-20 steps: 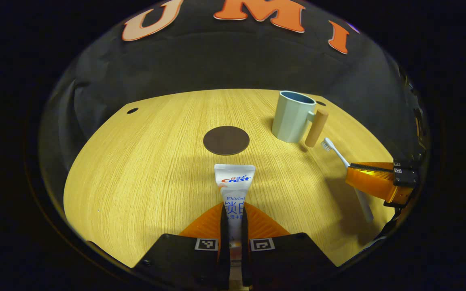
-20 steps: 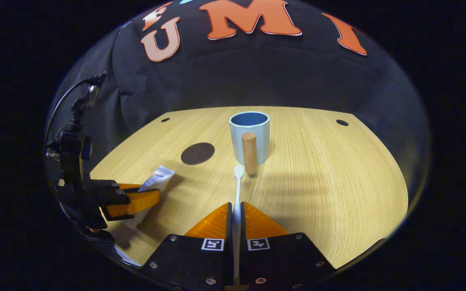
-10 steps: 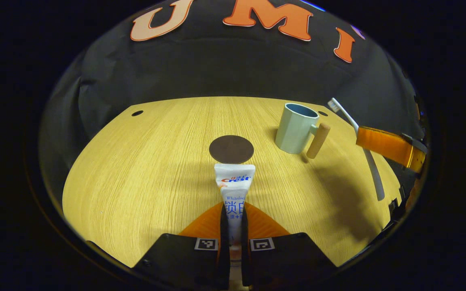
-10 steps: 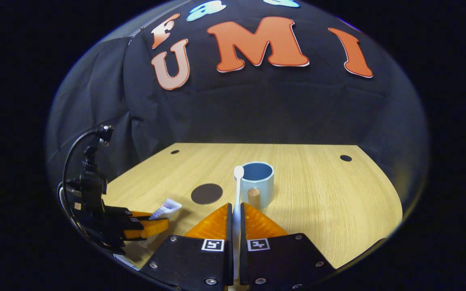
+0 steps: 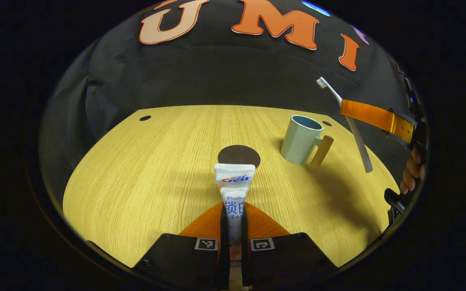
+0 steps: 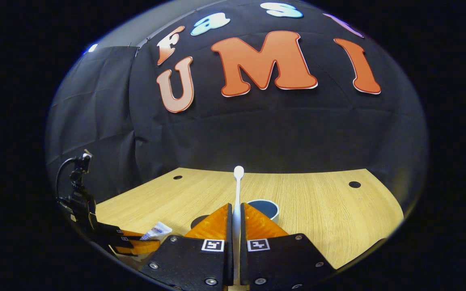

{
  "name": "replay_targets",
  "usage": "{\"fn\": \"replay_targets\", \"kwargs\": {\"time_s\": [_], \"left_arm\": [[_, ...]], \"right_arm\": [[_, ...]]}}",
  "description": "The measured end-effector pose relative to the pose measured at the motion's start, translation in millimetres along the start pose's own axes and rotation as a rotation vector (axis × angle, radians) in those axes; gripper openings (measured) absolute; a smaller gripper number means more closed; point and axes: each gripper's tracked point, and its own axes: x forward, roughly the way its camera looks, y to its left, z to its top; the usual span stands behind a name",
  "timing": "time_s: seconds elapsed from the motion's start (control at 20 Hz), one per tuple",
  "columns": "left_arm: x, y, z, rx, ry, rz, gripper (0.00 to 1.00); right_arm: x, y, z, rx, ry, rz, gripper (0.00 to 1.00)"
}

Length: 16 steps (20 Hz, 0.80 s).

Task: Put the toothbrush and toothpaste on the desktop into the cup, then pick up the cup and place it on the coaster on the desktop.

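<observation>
In the left gripper view my left gripper [image 5: 233, 212] is shut on a white toothpaste tube [image 5: 234, 180], held just above the wooden desktop [image 5: 152, 161]. Beyond the tube lies a dark round coaster [image 5: 239, 155]. To its right stands a pale blue cup [image 5: 301, 139] with a wooden handle. High at the right, my right gripper [image 5: 344, 107] carries a white toothbrush [image 5: 354, 133] in the air. In the right gripper view my right gripper [image 6: 236, 212] is shut on the toothbrush [image 6: 238, 182], with the cup's rim [image 6: 267, 207] just below. At lower left sits the left gripper [image 6: 146, 244] with the tube [image 6: 158, 231].
The desktop has small round holes near its back corners [image 5: 145, 118] [image 6: 354, 184]. A hand [image 5: 411, 173] holds the right gripper at the right edge of the left gripper view. Black cloth wall stands behind the desktop.
My right gripper has lifted the toothbrush off the desktop and risen high above the cup. My left gripper has raised the toothpaste tube slightly and stayed shut on it.
</observation>
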Motion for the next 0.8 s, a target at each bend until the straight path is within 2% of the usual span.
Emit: {"fn": "replay_targets", "kwargs": {"time_s": [0.1, 0.3, 0.35, 0.55, 0.8], "left_arm": [[-3, 2, 2, -0.005, -0.017, 0.004, 0.15], [-6, 3, 6, -0.023, -0.046, 0.011, 0.17], [-4, 2, 5, -0.026, -0.049, 0.012, 0.13], [-3, 6, 5, -0.037, -0.061, 0.023, 0.15], [-2, 6, 7, -0.05, -0.075, 0.028, 0.17]], "right_arm": [[10, -6, 7, 0.015, -0.029, -0.008, 0.07], [32, -17, 21, 0.03, -0.089, -0.019, 0.06], [36, -18, 25, 0.03, -0.109, -0.017, 0.06], [54, -19, 35, 0.045, -0.168, 0.003, 0.06], [71, -27, 55, 0.055, -0.262, -0.009, 0.06]]}}
